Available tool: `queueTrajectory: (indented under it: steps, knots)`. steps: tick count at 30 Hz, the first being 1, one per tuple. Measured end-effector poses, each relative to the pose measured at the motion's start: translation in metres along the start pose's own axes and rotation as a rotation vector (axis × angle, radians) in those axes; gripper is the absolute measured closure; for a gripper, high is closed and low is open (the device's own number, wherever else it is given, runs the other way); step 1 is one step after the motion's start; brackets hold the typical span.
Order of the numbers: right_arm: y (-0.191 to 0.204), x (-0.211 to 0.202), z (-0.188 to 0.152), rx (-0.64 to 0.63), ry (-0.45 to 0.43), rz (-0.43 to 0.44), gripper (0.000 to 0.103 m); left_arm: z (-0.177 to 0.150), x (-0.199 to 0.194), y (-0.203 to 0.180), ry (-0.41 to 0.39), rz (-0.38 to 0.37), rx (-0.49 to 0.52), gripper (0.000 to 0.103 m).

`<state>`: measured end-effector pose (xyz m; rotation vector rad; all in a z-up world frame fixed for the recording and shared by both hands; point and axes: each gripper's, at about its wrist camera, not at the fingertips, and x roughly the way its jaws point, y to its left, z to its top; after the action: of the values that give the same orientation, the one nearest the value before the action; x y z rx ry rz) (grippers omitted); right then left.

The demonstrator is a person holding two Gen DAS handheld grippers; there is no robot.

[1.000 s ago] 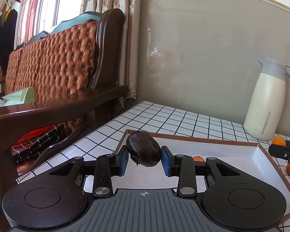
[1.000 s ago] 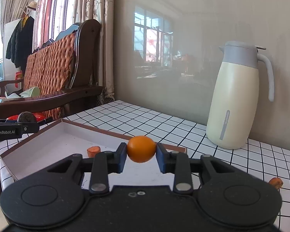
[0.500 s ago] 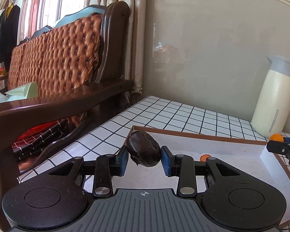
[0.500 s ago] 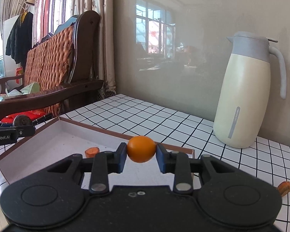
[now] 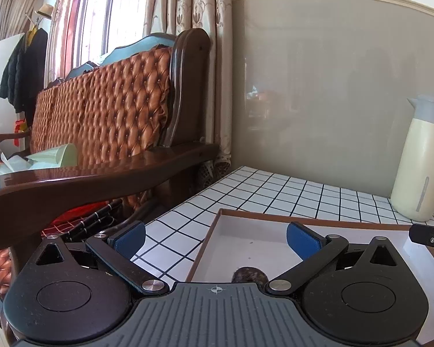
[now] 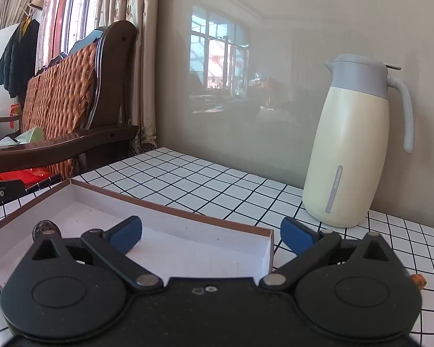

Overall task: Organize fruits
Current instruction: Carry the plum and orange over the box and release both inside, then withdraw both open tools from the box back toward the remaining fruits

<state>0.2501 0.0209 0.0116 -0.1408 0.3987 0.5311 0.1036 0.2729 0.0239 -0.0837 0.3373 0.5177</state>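
Observation:
My left gripper (image 5: 215,238) hangs over the near left corner of the shallow box (image 5: 214,225), its jaws opening wide with nothing between the blue pads (image 5: 130,238). A dark wrinkled fruit (image 5: 249,274) lies on the box floor just below, half hidden by the gripper body. My right gripper (image 6: 211,234) is over the right end of the box (image 6: 173,211), jaws also opening wide and empty. The dark fruit (image 6: 44,228) shows at the left in the right wrist view. No orange fruit is in sight in the box.
A cream thermos jug (image 6: 353,144) stands at the back right on the checked tabletop (image 6: 217,185). An orange piece (image 6: 418,280) lies on the table at the right. A wooden sofa arm (image 5: 101,173) runs along the table's left side.
Both grippers went from shut to wide open. The dark fruit dropped from the left jaws onto the box floor. The orange fruit left the right jaws and is out of view.

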Motion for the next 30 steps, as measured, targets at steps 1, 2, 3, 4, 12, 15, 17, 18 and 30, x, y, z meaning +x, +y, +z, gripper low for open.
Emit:
queueTrajectory:
  steps: [1, 2, 3, 4, 12, 15, 17, 18, 30]
  knots:
    - [0.001, -0.001, 0.0, -0.001, -0.001, 0.002, 0.006, 0.0, 0.0, 0.001, 0.0, 0.002, -0.005, 0.0]
    - [0.002, -0.002, 0.0, -0.002, -0.001, 0.003, 0.006, 0.0, 0.0, 0.003, 0.002, 0.003, -0.01, 0.0]
    - [0.002, -0.002, 0.0, -0.002, 0.001, 0.003, 0.006, 0.0, 0.0, 0.004, 0.006, 0.002, -0.014, 0.0]
    - [0.003, -0.003, 0.0, -0.004, 0.002, 0.002, 0.006, -0.001, 0.0, 0.005, 0.01, -0.002, -0.019, 0.0]
    - [-0.003, -0.023, 0.001, 0.016, -0.008, 0.012, 0.006, -0.004, -0.016, 0.007, 0.012, -0.047, -0.038, 0.0]
    - [-0.008, -0.037, -0.001, 0.039, -0.023, 0.005, 0.006, -0.006, -0.024, 0.003, 0.015, -0.061, -0.048, 0.0]
    - [-0.012, -0.048, -0.005, 0.058, -0.029, 0.004, 0.006, -0.006, -0.029, -0.001, 0.014, -0.066, -0.057, 0.0]
    - [-0.014, -0.052, -0.007, 0.064, -0.031, 0.003, 0.006, -0.006, -0.031, -0.004, 0.012, -0.067, -0.056, 0.0]
    - [-0.039, -0.109, -0.026, 0.086, -0.036, -0.053, 0.006, -0.03, -0.082, -0.03, 0.027, -0.119, -0.016, 0.0]
